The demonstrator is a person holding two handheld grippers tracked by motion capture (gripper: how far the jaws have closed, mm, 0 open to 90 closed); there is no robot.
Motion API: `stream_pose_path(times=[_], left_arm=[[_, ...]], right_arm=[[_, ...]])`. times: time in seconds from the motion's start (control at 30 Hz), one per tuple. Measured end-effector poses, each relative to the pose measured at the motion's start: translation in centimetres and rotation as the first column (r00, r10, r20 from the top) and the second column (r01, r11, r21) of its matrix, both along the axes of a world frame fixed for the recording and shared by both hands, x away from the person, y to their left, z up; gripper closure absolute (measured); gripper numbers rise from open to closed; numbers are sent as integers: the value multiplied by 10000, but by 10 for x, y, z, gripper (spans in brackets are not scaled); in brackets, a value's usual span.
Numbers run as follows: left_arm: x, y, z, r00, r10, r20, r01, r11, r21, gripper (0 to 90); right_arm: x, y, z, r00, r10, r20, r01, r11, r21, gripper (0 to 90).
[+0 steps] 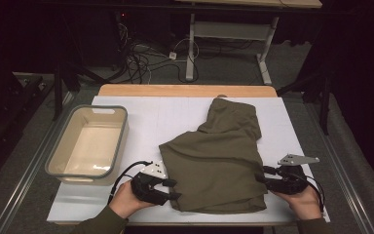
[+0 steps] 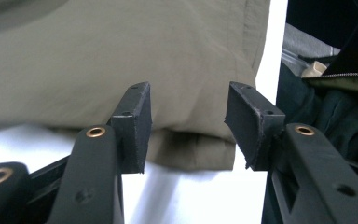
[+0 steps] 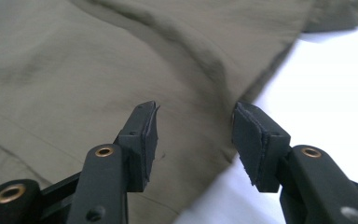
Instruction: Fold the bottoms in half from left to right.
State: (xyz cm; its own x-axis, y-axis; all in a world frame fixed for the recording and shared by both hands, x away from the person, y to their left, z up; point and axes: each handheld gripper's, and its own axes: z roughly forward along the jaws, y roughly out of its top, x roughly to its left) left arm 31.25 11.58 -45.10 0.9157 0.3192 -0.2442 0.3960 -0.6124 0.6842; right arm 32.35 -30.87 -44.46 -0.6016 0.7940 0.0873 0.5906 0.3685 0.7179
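Note:
An olive-green garment (image 1: 216, 161) lies folded on the white table cover (image 1: 165, 114), its upper part reaching toward the far edge. My left gripper (image 1: 172, 189) sits at the garment's near left corner, jaws open, with nothing pinched; in the left gripper view the cloth (image 2: 121, 56) lies just beyond the pads (image 2: 137, 123). My right gripper (image 1: 260, 178) rests at the garment's near right edge, open too. In the right gripper view the cloth (image 3: 74, 70) spreads under and ahead of the spread pads (image 3: 256, 140), which do not press on it.
A translucent plastic bin (image 1: 88, 144), with nothing in it, stands on the left part of the table. A wooden table edge (image 1: 185, 90) runs along the far side. Beyond it are cables (image 1: 141, 61) on the floor and a desk frame (image 1: 229, 34).

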Motion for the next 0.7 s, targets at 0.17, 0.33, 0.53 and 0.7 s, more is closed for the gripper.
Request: stream_pose_path(times=[0.17,0.33,0.53,0.7], left_arm=[[0,-16,-8,9995,-288,107,282,9984,485,532],[1,-21,-17,9983,-590,-7,587,9916,1154,873],[3,-17,-16,9983,-567,-124,579,9882,1416,883],[5,-7,-13,9994,-302,-164,319,9932,1116,883]], right_arm=[[5,-9,-5,9987,-252,-454,259,9996,150,509],[1,-10,-6,9955,-41,-947,56,9999,154,597],[-7,-10,-13,9904,185,-1372,-208,9997,-157,825],[-12,-9,-13,9896,481,-1359,-518,9984,-235,900]])
